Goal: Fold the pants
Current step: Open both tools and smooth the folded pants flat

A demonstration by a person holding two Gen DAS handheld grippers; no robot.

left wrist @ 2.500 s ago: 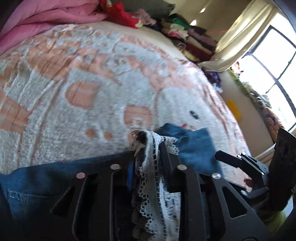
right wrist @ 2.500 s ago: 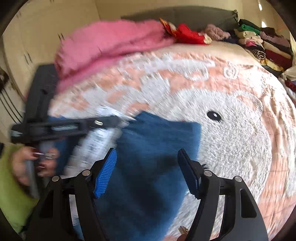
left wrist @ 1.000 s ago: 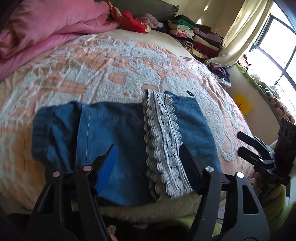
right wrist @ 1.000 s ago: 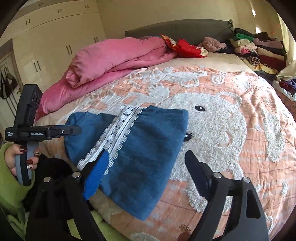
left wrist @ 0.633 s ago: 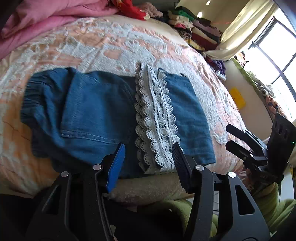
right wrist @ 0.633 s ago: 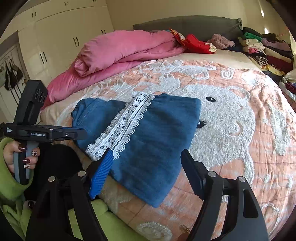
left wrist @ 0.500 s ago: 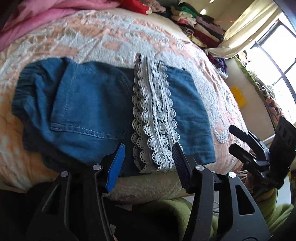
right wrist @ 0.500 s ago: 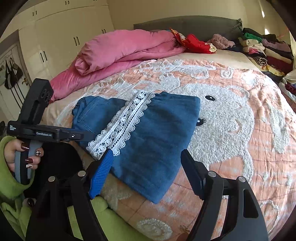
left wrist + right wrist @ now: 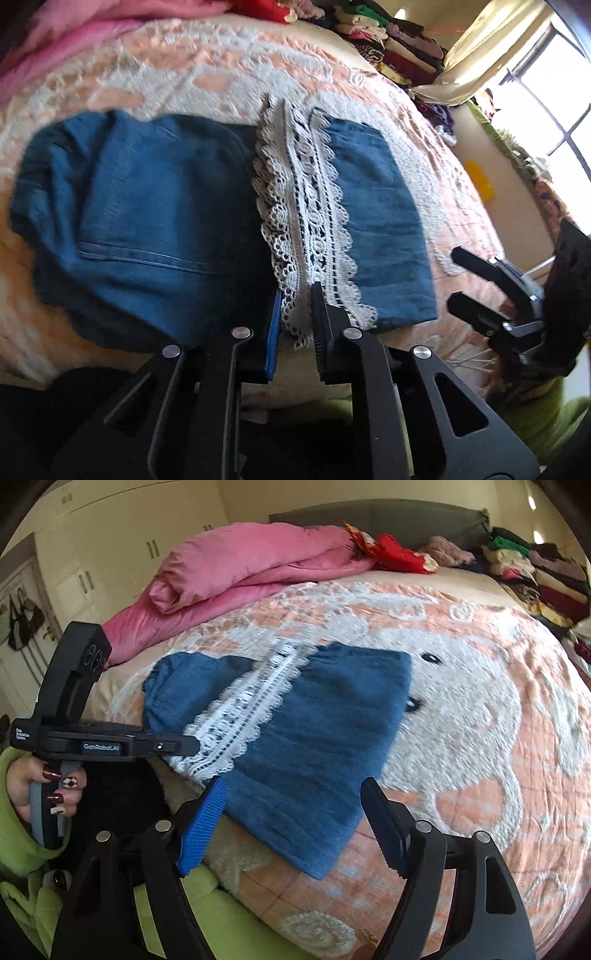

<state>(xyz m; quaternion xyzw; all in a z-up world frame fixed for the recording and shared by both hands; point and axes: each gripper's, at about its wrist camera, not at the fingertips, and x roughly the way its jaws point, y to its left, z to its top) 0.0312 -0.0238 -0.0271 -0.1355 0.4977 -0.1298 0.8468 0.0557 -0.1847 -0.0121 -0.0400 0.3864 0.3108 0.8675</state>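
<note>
Pants (image 9: 155, 221), blue denim, lie folded near the bedspread's (image 9: 480, 709) front edge, lace hem (image 9: 306, 206) laid across the middle. My left gripper (image 9: 295, 321) has its jaws nearly together around the lace's near end; looks pinched, though blur makes contact unsure. My right gripper (image 9: 291, 823) hangs spread wide, holding nothing, just off the pants' near corner. Pink duvet (image 9: 251, 565) sits beyond the pants.

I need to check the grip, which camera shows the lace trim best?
Left wrist view: the lace trim runs sharp and close, its near end between the left gripper's narrowed fingers. The right wrist view shows it smaller and motion-blurred across the pants.
</note>
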